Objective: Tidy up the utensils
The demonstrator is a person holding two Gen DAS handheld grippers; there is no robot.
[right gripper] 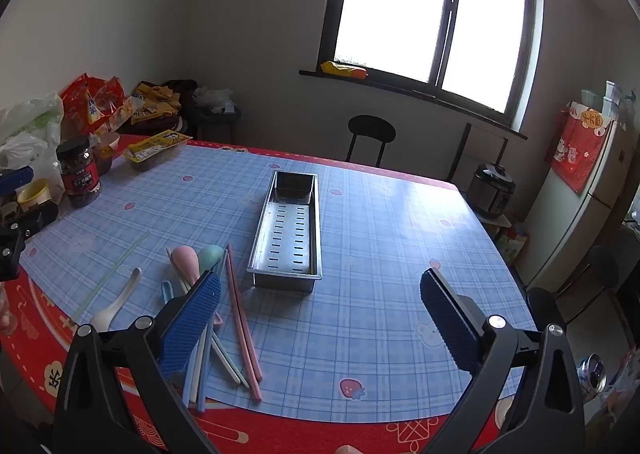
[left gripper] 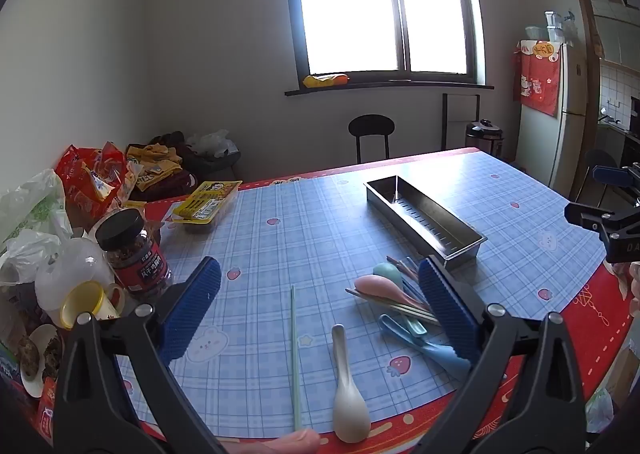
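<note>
Utensils (left gripper: 400,306) lie heaped beside the open left hand-held gripper (left gripper: 320,306).

tray (right gripper: 286,259): shiny perforated metal | white spoon (left gripper: 347,394): glossy | tablecloth (right gripper: 380,294): smooth

Left black gripper with blue ribbed pads (left gripper: 320,306) and matching right gripper (right gripper: 320,314) both hover, jaws spread wide.

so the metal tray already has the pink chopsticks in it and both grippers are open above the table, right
Not quite. The metal tray holds nothing; the right wrist view shows its bare slotted bottom. The pink chopsticks lie on the table beside it, with the spoons. The rest stands: left gripper and right gripper are both open above the table.
</note>
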